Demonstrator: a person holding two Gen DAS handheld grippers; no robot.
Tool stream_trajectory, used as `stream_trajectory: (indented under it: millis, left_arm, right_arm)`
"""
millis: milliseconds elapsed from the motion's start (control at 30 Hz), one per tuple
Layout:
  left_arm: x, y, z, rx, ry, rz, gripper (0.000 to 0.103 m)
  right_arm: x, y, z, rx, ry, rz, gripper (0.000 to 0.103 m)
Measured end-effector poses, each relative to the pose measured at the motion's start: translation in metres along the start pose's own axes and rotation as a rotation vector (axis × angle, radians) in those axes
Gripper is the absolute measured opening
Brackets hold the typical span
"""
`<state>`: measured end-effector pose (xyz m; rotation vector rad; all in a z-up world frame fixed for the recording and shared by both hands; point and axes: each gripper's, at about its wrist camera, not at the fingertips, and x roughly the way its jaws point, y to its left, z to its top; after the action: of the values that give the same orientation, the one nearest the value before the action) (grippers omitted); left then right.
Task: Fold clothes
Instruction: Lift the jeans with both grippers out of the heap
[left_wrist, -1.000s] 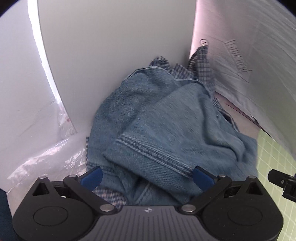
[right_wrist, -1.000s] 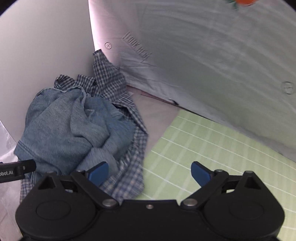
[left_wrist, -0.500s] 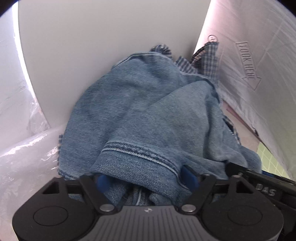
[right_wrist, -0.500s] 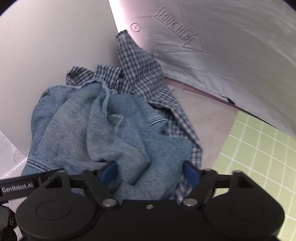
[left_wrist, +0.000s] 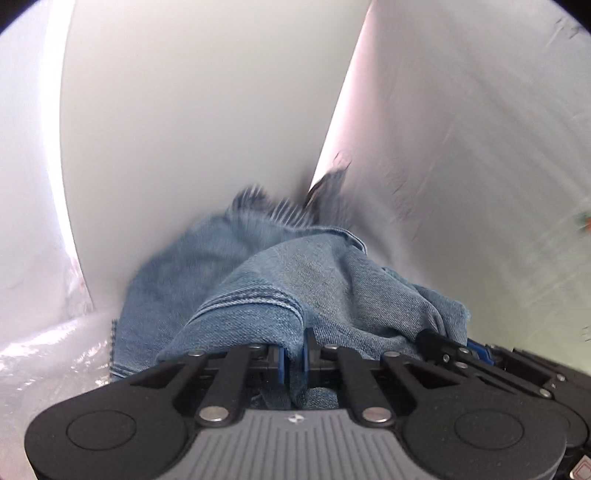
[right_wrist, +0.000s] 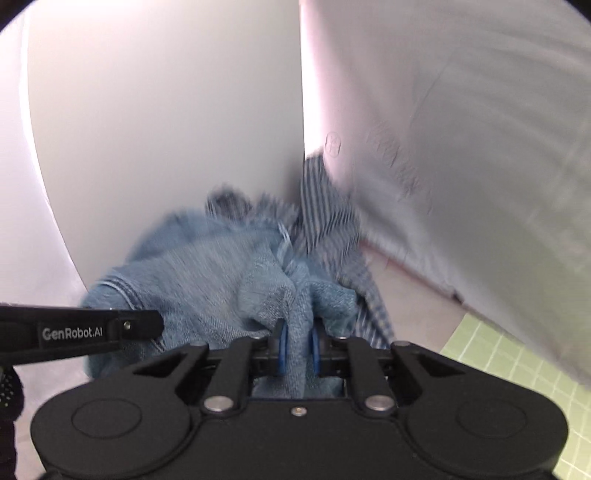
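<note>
White panels (left_wrist: 184, 129) stand behind, a green grid mat (right_wrist: 517, 373) lies at right (partly hidden), crinkled clear plastic (left_wrist: 44, 354) at left.

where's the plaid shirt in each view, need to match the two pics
Left wrist view: the plaid shirt is a blurred sliver at centre, peeking above the denim garment in the corner.
Right wrist view: the plaid shirt sits right of centre, trailing down beside the denim toward the green mat.
Shared landmark: the vertical seam where the two white backdrop panels meet, right above the shirt.
</note>
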<state>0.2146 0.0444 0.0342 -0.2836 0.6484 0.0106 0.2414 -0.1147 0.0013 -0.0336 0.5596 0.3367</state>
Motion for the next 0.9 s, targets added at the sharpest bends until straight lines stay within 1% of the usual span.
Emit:
stream_trajectory:
  millis: [33,133,467,533,567,600,667,700,733,767,800,833,867,900]
  left_arm:
    - [-0.013,-0.006,-0.001,0.006,-0.013,-0.02,0.009]
    - [-0.047,-0.035,-0.018,0.042,-0.007,-0.097,0.009]
    - [-0.159,-0.13,-0.074,0.166,0.011,-0.351,0.008]
    - [-0.181,-0.15,-0.085,0.19,0.015,-0.402,0.013]
    - [-0.193,-0.159,-0.09,0.203,0.017,-0.428,0.019]
    - [-0.198,-0.168,-0.098,0.216,0.035,-0.445,0.028]
    - [-0.189,-0.18,-0.124,0.243,0.134,-0.449,0.036]
    - [-0.185,-0.184,-0.136,0.258,0.172,-0.438,0.041]
    - [-0.183,-0.183,-0.148,0.275,0.189,-0.398,0.045]
    - [-0.177,-0.182,-0.157,0.295,0.201,-0.35,0.054]
    - [-0.172,-0.18,-0.165,0.315,0.212,-0.301,0.062]
    - [-0.167,-0.175,-0.17,0.33,0.219,-0.252,0.065]
    - [-0.16,-0.166,-0.172,0.334,0.226,-0.207,0.067]
    - [-0.153,-0.155,-0.172,0.328,0.239,-0.165,0.07]
  right_arm:
    - [-0.016,-0.003,0.001,0.018,-0.027,-0.003,0.013]
    - [-0.067,-0.011,0.001,0.079,-0.105,-0.025,0.012]
    - [-0.244,-0.076,-0.055,0.201,-0.233,-0.221,0.012]
    - [-0.279,-0.089,-0.066,0.225,-0.258,-0.26,0.012]
    - [-0.296,-0.096,-0.072,0.238,-0.271,-0.28,0.012]
    - [-0.314,-0.102,-0.078,0.25,-0.283,-0.3,0.012]
    - [-0.315,-0.126,-0.112,0.278,-0.163,-0.375,0.014]
    - [-0.314,-0.139,-0.13,0.292,-0.097,-0.413,0.015]
    - [-0.313,-0.151,-0.148,0.306,-0.03,-0.45,0.018]
    - [-0.312,-0.164,-0.166,0.32,0.037,-0.488,0.021]
    - [-0.311,-0.176,-0.184,0.333,0.104,-0.525,0.021]
    - [-0.311,-0.184,-0.201,0.339,0.156,-0.55,0.021]
    - [-0.315,-0.19,-0.212,0.369,0.172,-0.554,0.026]
    - [-0.319,-0.195,-0.222,0.403,0.183,-0.555,0.028]
